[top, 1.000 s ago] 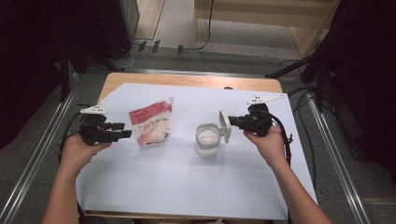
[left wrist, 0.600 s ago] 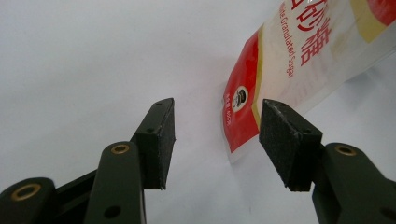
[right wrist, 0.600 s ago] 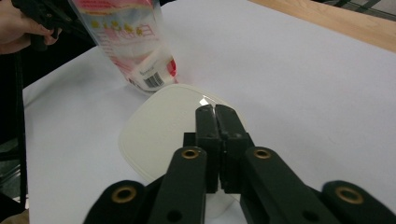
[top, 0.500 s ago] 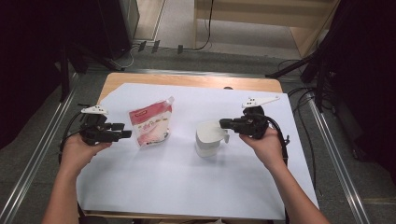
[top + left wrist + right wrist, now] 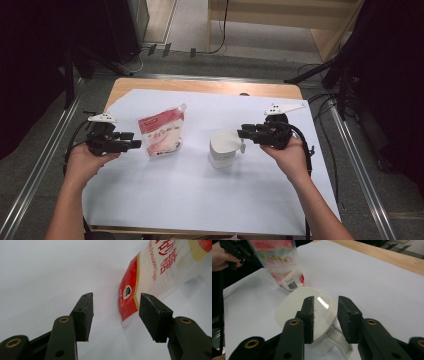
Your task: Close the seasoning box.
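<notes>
A lab: black curtains (image 5: 45,60), floor cables (image 5: 220,30), railed table (image 5: 200,87) under white sheet (image 5: 200,200).

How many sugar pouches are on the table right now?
1. The sugar pouch lies on the white sheet, just right of the left gripper and left of the lidded container.

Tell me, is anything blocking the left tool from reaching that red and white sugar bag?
Nothing visible does. The left tool has its jaws apart, facing the sugar bag's lower corner over bare white paper. The white lidded container sits off to the side, by the right tool.
</notes>
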{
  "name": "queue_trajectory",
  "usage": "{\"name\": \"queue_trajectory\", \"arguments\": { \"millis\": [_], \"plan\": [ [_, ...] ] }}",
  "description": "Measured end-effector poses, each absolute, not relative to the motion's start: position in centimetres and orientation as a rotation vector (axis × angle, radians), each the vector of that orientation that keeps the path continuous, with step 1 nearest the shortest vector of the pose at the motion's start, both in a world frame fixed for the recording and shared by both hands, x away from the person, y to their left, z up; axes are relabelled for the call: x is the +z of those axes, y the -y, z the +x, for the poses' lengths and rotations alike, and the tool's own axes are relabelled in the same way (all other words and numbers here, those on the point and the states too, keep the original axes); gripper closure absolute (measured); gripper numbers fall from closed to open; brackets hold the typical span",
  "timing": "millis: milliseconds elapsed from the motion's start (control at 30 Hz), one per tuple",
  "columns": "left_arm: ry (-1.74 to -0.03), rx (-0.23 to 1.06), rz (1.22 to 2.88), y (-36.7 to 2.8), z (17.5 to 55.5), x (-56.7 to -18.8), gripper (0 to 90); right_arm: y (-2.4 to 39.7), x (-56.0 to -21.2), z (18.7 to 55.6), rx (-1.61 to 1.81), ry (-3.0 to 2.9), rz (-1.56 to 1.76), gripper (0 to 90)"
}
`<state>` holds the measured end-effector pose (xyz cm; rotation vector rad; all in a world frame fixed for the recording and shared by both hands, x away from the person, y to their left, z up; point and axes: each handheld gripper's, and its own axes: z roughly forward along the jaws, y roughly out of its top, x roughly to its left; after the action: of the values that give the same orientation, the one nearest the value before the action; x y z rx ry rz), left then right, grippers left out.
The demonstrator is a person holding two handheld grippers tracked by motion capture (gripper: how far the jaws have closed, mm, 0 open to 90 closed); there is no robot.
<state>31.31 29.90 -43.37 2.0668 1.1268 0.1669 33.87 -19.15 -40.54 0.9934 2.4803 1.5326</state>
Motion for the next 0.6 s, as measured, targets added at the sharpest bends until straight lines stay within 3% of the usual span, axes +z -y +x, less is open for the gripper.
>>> {"name": "queue_trajectory", "arguments": {
  "millis": [200,600],
  "plan": [
    [-1.127,0.171,2.071,-30.0,31.3,-43.4,46.0,20.3,-40.7,33.8,1.546,-2.433,1.016,56.8],
    [-1.129,0.174,2.070,-30.0,31.3,-43.4,45.8,22.0,-41.4,33.7,1.507,-2.379,1.054,51.9]
  ]
}}
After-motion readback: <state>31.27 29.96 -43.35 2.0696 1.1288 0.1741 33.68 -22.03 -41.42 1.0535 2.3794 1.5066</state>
